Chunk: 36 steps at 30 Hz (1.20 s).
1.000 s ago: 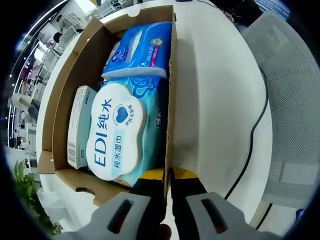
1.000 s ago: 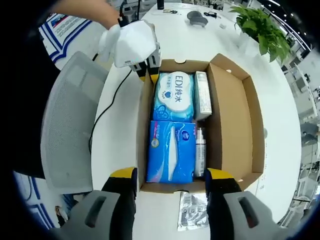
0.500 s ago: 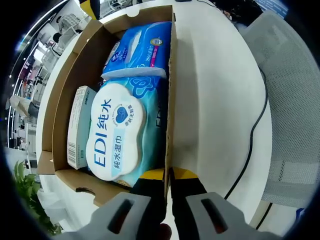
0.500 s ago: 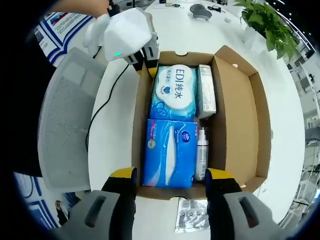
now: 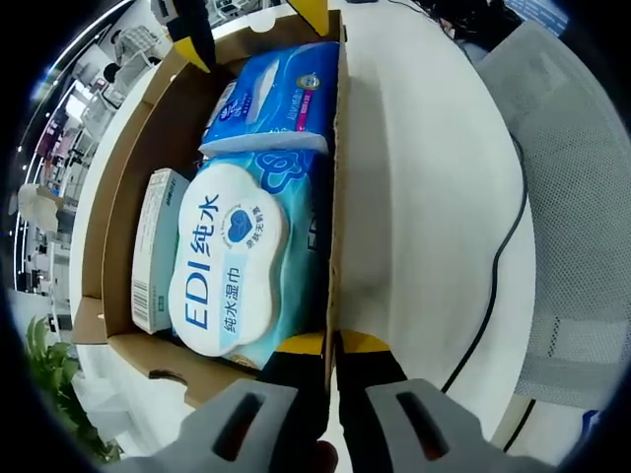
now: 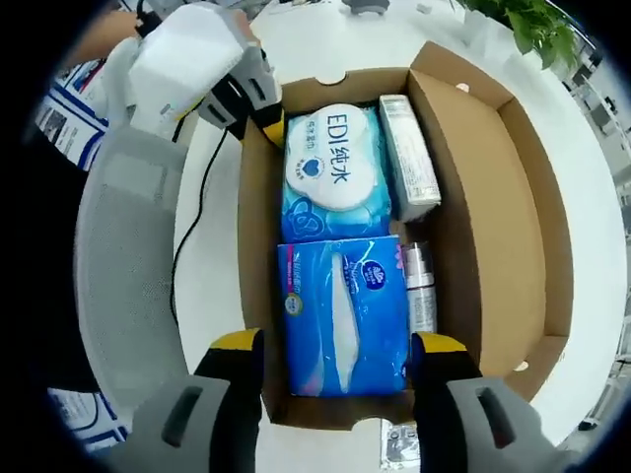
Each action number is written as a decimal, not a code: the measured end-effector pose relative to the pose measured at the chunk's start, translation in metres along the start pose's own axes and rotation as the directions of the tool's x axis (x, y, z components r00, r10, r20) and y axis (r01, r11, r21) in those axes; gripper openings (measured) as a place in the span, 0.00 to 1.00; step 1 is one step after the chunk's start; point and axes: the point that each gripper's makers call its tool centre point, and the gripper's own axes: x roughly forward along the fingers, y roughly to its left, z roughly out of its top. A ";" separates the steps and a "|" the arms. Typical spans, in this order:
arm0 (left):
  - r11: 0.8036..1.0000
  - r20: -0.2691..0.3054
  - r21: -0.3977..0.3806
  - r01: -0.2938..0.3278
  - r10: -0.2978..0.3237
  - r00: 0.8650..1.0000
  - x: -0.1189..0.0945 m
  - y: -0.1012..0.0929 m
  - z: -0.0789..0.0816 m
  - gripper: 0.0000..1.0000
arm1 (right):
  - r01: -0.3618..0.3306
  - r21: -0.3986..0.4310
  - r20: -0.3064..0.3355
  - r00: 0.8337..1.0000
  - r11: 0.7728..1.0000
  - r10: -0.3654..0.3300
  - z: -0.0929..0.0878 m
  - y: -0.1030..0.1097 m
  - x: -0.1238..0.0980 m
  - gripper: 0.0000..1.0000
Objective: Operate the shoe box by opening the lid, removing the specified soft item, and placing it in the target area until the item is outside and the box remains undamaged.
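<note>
An open cardboard shoe box (image 6: 493, 197) sits on a white table (image 5: 424, 177), its lid folded back on the side away from the left gripper (image 5: 330, 347). In the left gripper view, that gripper's yellow-tipped jaws are pinched nearly together on the box's side wall (image 5: 335, 197), one jaw inside, one outside. Just ahead of the inside jaw lies a white-lidded pack of wet wipes (image 5: 232, 261) printed "EDI", with a slim white carton (image 5: 156, 246) on its far side and a blue tissue pack (image 5: 281, 94) beyond it.

In the right gripper view, the right gripper (image 6: 335, 347) hangs over the near end of the box, jaws spread wide to either side of the blue tissue pack (image 6: 345, 310) and gripping nothing. A small silver bottle (image 6: 421, 286) lies between that pack and the box wall. Beyond the pack sit the wet wipes (image 6: 330, 168) and the carton (image 6: 409, 153). The left gripper (image 6: 251, 99) appears at the far corner, held by a white-gloved hand (image 6: 182, 59). A grey mesh chair back (image 6: 123, 276) stands beside the table, and a black cable (image 6: 192, 236) runs across it.
</note>
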 end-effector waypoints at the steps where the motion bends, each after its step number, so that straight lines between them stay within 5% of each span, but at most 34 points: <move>1: 1.000 0.000 0.000 0.000 0.000 1.000 -0.001 0.000 0.000 0.01 | 0.000 0.005 -0.001 1.000 1.000 0.000 0.000 -0.004 0.004 0.60; 24: 1.000 0.002 0.001 -0.004 0.004 1.000 0.001 -0.002 0.000 0.01 | -0.041 0.068 -0.038 0.998 0.997 0.043 -0.007 -0.004 0.033 0.64; 36: 1.000 0.005 -0.001 -0.008 0.008 1.000 0.001 -0.002 0.001 0.01 | -0.002 0.064 -0.086 0.996 0.998 0.007 -0.012 -0.009 0.056 0.63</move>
